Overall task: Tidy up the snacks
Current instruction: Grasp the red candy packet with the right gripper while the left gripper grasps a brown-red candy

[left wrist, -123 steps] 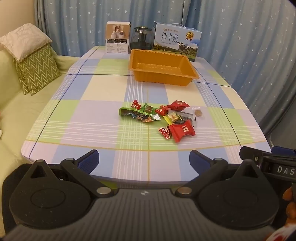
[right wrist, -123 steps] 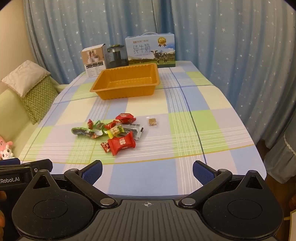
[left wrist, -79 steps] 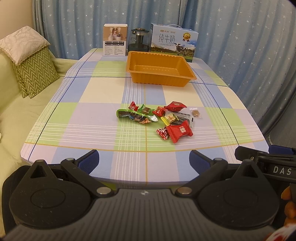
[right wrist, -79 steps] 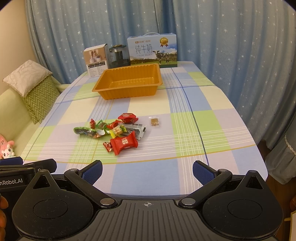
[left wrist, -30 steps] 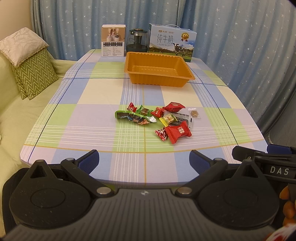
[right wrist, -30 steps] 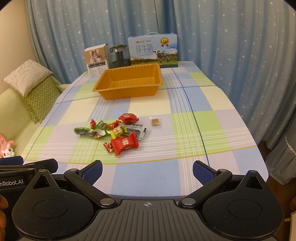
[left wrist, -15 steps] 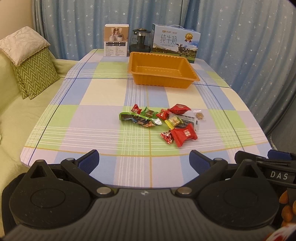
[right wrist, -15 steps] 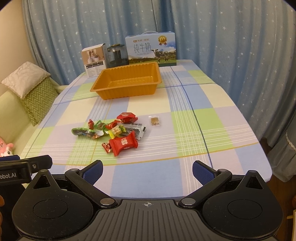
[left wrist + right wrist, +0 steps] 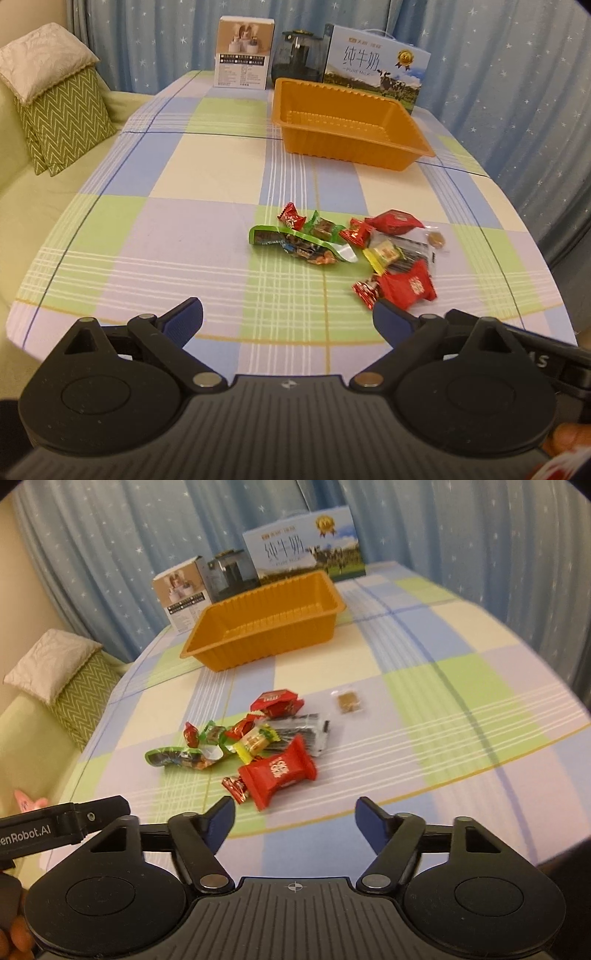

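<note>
while both tongs (image 9: 288,317) (image 9: 293,816) gape empty, right just narrowing, glossy snacks (image 9: 255,742) lie heaped, mostly red.

We saw a rectangular orange plastic tray (image 9: 351,127) on a bench (image 9: 166,229) checked in pastel blue, green, cream and lilac, red-wrapped sweets (image 9: 279,771), a green foil packet (image 9: 291,245), and star-dotted blue curtains (image 9: 498,55).

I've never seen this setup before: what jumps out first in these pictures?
A bright heap of wrapped snacks lies mid-table on the checked cloth, a big red packet nearest the cameras. Beyond it sits an empty orange tray, with a milk box against the starry blue curtain.
</note>
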The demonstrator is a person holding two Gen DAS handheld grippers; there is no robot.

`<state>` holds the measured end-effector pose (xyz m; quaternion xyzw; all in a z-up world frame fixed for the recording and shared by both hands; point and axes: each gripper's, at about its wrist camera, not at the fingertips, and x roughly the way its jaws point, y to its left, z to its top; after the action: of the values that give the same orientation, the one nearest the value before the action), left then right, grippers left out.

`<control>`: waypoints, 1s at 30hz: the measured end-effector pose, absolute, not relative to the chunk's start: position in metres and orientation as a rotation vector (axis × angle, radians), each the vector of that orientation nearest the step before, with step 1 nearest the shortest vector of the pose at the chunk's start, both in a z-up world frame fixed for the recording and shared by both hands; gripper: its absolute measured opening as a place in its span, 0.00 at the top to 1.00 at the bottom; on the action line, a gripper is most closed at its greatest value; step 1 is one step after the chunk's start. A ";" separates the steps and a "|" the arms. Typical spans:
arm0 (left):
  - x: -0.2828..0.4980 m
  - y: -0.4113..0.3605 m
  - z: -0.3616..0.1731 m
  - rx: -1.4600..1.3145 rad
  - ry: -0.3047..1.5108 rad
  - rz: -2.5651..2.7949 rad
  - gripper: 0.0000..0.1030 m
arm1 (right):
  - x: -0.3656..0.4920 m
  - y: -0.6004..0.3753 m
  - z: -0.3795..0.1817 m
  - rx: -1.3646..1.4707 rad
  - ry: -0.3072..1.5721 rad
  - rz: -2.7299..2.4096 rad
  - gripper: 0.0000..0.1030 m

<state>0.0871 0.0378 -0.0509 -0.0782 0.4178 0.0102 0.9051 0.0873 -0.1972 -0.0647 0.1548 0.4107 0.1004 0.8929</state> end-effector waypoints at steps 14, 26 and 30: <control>0.129 0.049 -0.080 -0.212 0.904 0.005 0.05 | 0.154 -0.175 -0.106 0.505 0.893 0.090 0.47; 0.128 0.023 -0.092 -0.157 0.892 -0.132 0.05 | 0.135 -0.190 -0.101 0.186 0.889 0.166 0.76; 0.134 0.004 -0.102 -0.096 0.874 -0.210 0.09 | 0.126 -0.198 -0.106 0.088 0.863 0.162 0.75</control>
<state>0.1340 0.0035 -0.1017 -0.0466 0.4223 -0.1015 0.8995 0.1260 -0.1978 -0.1063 0.0426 0.4174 0.0783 0.9043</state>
